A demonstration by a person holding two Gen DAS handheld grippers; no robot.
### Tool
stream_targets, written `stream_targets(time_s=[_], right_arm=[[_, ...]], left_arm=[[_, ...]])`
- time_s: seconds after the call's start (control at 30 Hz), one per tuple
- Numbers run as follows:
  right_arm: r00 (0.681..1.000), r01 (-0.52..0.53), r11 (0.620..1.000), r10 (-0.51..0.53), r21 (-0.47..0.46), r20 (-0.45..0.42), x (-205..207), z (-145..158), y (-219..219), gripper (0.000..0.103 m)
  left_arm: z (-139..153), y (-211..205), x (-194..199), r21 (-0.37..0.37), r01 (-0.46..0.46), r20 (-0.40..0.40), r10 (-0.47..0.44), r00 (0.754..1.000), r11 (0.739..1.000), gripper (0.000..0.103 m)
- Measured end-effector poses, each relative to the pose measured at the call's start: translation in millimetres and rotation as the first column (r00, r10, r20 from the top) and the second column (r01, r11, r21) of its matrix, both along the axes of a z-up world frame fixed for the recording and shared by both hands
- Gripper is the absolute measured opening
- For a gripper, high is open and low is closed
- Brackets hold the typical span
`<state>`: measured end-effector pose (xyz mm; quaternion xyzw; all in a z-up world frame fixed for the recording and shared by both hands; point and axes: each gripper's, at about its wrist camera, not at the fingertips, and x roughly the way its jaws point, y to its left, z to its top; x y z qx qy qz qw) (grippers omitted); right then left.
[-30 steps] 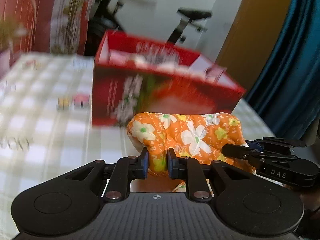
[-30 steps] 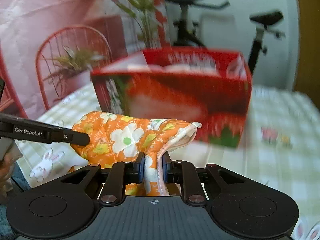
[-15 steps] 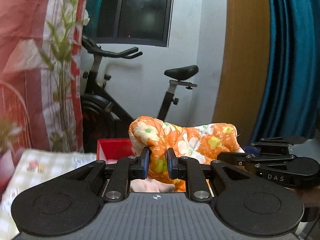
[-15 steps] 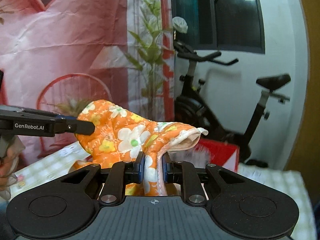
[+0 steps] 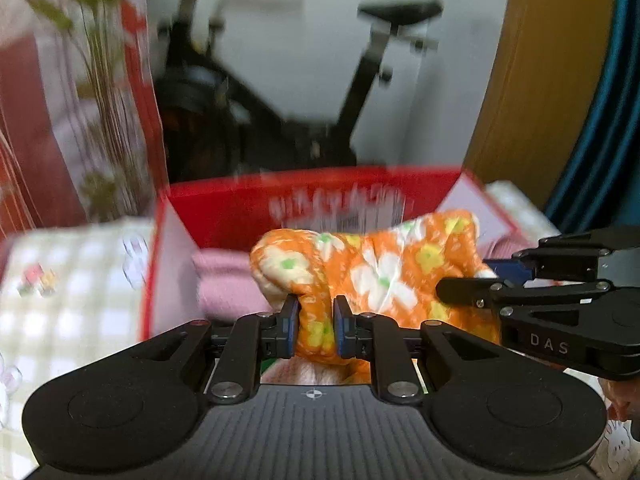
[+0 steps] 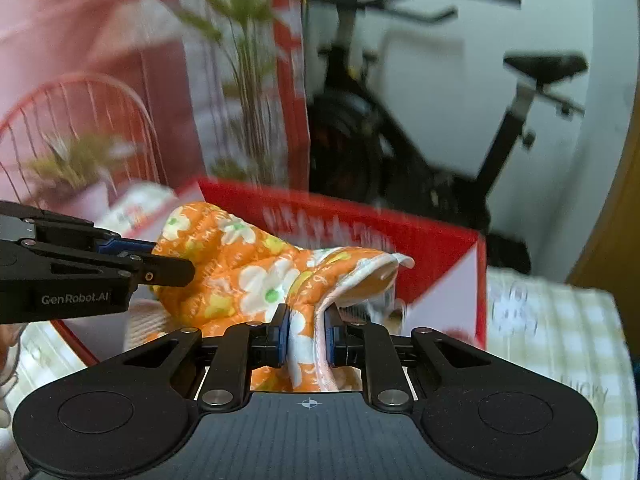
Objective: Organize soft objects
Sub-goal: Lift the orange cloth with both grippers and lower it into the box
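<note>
An orange flowered quilted cloth (image 5: 384, 264) hangs between my two grippers over the open red box (image 5: 320, 196). My left gripper (image 5: 316, 326) is shut on the cloth's left end. My right gripper (image 6: 306, 332) is shut on its right end (image 6: 256, 276), where a white edge sticks out. The right gripper also shows in the left wrist view (image 5: 472, 292), the left gripper in the right wrist view (image 6: 172, 270). A pink folded cloth (image 5: 228, 280) lies inside the box (image 6: 400, 236).
The box stands on a table with a yellow-and-white checked cover (image 5: 72, 304). Behind it are an exercise bike (image 6: 400, 136), a tall green plant (image 5: 104, 92), a red wire chair (image 6: 76, 120) and a blue curtain (image 5: 600, 120).
Both grippers with the cloth rose high above the table, then came down again. The cloth now hangs over the open top of the red box instead of in front of it.
</note>
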<state>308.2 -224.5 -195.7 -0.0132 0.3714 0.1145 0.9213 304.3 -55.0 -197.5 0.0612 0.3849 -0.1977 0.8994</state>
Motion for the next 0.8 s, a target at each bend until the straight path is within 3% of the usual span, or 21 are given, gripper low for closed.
stream_targets(time_s=[0.17, 0.4, 0.67, 0.73, 0.8], right_arm=[[0.994, 0.023, 0.999, -0.020, 0.029, -0.104, 17, -17, -5, 0.018], [0.989, 0.015, 1.000, -0.014, 0.001, -0.148, 25, -31, 1, 0.019], [0.987, 0.008, 0.999, -0.015, -0.046, -0.160, 24, -32, 7, 0.018], [0.988, 0.011, 0.998, -0.020, -0.060, -0.155, 22, -31, 10, 0.020], [0.989, 0.019, 0.998, -0.027, -0.060, -0.146, 19, -30, 10, 0.021]], left_arm=[[-27, 3, 18, 0.017, 0.015, -0.116, -0.013, 0.993, 1.000, 0.019], [-32, -5, 23, 0.060, 0.041, -0.110, -0.034, 0.993, 0.997, 0.019], [-33, -8, 26, 0.056, 0.021, -0.114, -0.015, 0.993, 0.998, 0.019], [-30, -8, 24, 0.057, 0.014, -0.101, -0.009, 0.995, 0.998, 0.022], [-25, -6, 19, 0.068, 0.004, -0.090, 0.002, 0.996, 0.998, 0.033]])
